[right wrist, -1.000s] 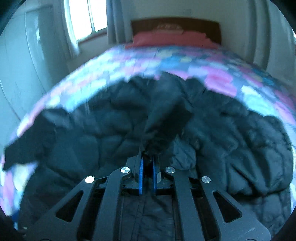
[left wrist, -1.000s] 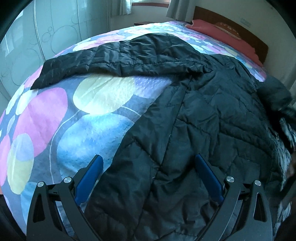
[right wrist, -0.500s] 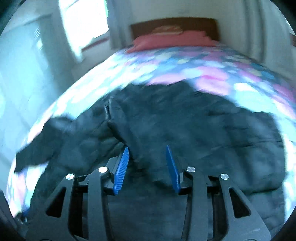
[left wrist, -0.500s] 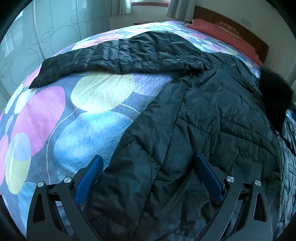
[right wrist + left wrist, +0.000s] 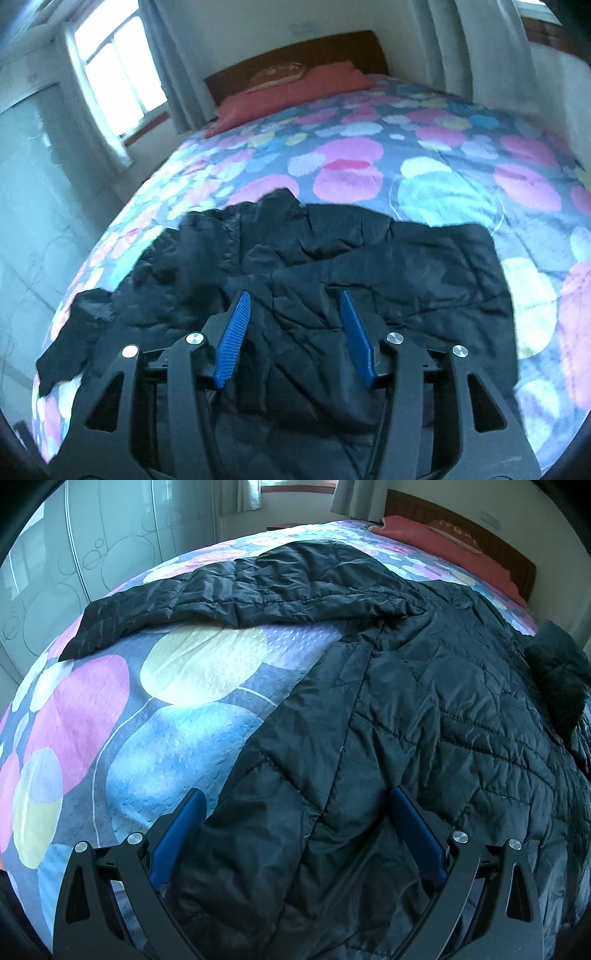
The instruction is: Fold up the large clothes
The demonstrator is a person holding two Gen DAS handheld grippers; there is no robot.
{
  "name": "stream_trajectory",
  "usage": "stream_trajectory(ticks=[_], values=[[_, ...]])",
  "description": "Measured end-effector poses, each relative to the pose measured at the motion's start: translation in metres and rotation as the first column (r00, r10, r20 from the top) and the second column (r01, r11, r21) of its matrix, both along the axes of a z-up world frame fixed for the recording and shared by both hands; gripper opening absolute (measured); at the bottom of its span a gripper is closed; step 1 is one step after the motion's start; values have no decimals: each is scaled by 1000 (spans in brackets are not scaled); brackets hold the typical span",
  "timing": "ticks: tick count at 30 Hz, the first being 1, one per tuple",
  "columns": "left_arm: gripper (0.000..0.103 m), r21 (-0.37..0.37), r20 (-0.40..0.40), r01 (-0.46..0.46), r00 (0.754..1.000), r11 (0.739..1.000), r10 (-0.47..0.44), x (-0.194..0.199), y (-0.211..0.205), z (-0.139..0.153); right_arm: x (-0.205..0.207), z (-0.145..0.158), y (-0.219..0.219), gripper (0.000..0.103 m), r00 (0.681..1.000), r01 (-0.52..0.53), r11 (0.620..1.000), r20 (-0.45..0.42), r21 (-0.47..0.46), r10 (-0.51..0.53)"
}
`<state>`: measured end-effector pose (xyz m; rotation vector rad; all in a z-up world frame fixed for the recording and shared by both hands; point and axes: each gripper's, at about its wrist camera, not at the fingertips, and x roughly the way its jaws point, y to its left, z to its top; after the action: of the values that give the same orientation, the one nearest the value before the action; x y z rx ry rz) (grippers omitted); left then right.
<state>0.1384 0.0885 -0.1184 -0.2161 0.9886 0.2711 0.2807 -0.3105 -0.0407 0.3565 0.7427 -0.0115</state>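
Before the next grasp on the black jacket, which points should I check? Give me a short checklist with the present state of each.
1. Left gripper open: ok, jaws wide apart.
2. Right gripper open and empty: ok, nothing between its blue fingers.
3. Black jacket lies on the bedspread and is not lifted: ok.
4. Outstretched sleeve spread flat for folding: ok, it extends sideways over the bedspread, though wrinkled.
5. Jacket body smooth: not ok, the right wrist view shows bunched creases near the collar end.
6. Fur trim tucked in: cannot tell, only partly in view.
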Motion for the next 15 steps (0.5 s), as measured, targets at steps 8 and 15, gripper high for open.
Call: stream_trajectory(ticks=[8,15], values=[[99,4,0,1,1000,1000,-1,1,0,-1,21,-31,46,42,994,-81,997,-79,19,82],[99,1,2,1,1000,1000,-1,1,0,-1,16,-23,33,48,997,-32,997,-72,-70,27]])
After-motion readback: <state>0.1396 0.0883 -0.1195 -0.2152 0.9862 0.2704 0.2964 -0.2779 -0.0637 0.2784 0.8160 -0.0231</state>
